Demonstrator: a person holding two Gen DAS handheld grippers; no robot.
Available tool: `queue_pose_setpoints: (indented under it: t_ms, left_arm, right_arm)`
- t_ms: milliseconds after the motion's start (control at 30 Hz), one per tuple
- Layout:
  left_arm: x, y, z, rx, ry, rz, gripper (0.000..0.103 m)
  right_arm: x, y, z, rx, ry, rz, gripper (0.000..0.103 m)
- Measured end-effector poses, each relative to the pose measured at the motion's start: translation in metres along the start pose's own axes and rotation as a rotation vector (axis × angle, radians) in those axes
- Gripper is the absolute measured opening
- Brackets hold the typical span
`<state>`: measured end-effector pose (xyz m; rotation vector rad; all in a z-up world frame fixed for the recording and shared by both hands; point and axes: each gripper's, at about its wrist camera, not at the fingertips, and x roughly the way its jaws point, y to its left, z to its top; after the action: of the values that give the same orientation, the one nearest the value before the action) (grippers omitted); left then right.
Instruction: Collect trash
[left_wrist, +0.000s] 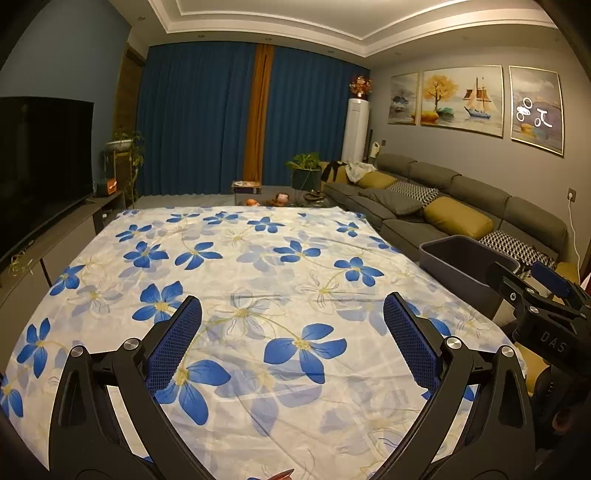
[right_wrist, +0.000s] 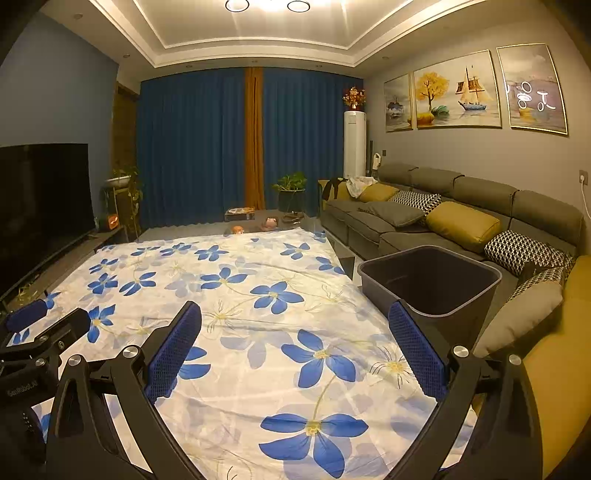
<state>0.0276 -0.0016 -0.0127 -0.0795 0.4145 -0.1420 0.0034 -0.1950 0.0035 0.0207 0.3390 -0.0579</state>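
A dark grey trash bin (right_wrist: 432, 282) stands at the right edge of the table, against the sofa; it also shows in the left wrist view (left_wrist: 467, 267). Its inside looks empty. The table is covered by a white cloth with blue flowers (left_wrist: 258, 280). My left gripper (left_wrist: 291, 317) is open and empty above the cloth. My right gripper (right_wrist: 295, 323) is open and empty above the cloth, just left of the bin. A small reddish scrap (left_wrist: 282, 474) shows at the bottom edge of the left wrist view. Each gripper shows in the other's view, the right one (left_wrist: 535, 291) and the left one (right_wrist: 44, 325).
A grey sofa (right_wrist: 461, 218) with yellow and patterned cushions runs along the right. A TV (left_wrist: 40, 166) on a low cabinet is at the left. Beyond the table stand a low table with small items (left_wrist: 280, 199), a potted plant (left_wrist: 304, 170) and blue curtains.
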Motion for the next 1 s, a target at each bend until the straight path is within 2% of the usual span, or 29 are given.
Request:
queue_pose_setpoints:
  t_ms: [1000]
  left_arm:
    - [-0.0023, -0.0051, 0.0031, -0.008, -0.002, -0.022, 0.097]
  right_arm:
    - [0.0009, -0.0027, 0.0069, 0.011, -0.001, 0.008, 0.097]
